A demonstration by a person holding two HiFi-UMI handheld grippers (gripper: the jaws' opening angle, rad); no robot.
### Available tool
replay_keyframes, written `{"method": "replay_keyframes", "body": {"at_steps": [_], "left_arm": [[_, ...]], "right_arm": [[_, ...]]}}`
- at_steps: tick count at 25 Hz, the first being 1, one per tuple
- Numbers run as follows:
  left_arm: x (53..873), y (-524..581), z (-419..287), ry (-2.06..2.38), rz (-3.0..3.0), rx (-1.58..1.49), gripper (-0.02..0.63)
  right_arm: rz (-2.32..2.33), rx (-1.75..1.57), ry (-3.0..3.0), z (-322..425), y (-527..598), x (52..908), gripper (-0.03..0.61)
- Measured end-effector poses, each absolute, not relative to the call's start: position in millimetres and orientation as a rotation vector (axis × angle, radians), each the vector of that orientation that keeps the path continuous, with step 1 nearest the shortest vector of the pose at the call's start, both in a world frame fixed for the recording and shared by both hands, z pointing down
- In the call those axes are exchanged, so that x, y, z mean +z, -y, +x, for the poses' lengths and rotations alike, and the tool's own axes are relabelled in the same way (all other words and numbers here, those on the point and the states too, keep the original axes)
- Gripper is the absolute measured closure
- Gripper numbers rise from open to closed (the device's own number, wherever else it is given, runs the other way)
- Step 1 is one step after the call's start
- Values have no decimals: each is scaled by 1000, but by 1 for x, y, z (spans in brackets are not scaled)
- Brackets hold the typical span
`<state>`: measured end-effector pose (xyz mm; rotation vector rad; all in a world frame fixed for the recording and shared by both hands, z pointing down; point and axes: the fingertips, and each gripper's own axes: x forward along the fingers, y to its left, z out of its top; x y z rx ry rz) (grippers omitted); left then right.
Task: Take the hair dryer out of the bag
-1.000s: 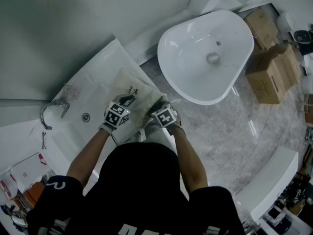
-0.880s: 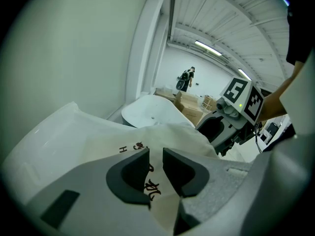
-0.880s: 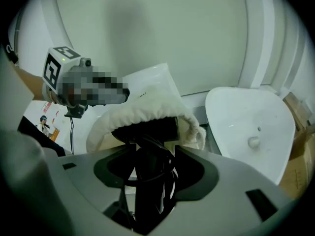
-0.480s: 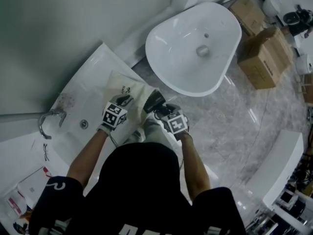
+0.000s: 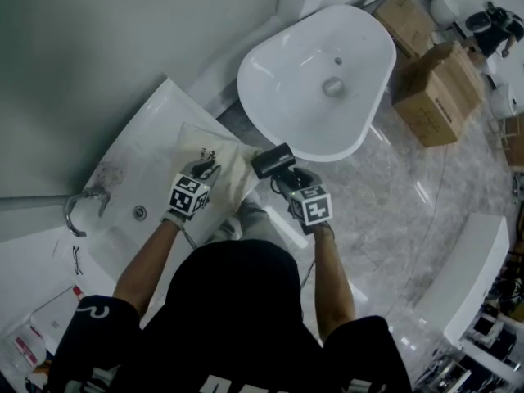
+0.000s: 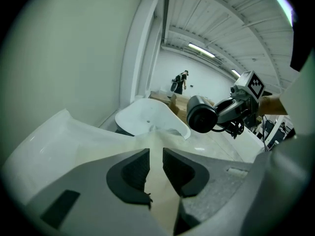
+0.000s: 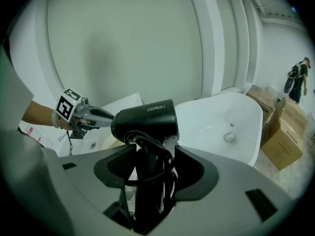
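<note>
R claw (image 7: 147,167) clamps glossy black hair dryer (image 7: 147,119) handle; L claw (image 6: 156,167) pinches cream cloth bag (image 5: 221,150).

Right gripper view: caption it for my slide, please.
Right gripper holds a black hair dryer by its cord-wrapped handle, white basin behind.

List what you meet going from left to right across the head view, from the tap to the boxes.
A curved chrome tap → left gripper → black hair dryer → brown cardboard boxes. The cream cloth bag overlaps the left gripper, so it is left out.
</note>
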<state>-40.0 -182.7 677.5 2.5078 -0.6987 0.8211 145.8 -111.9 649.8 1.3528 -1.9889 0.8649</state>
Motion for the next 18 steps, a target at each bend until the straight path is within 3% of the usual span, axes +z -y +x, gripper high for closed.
{"method": "replay_keyframes", "body": {"at_steps": [6,18], "left_arm": [[650,199,-75,897,2490,700,541],[602,206,-193,1352,2328,471,607]], "right_arm": [[1291,782,2114,111,164,625,342],[935,628,2341,-44,252,599,343]]}}
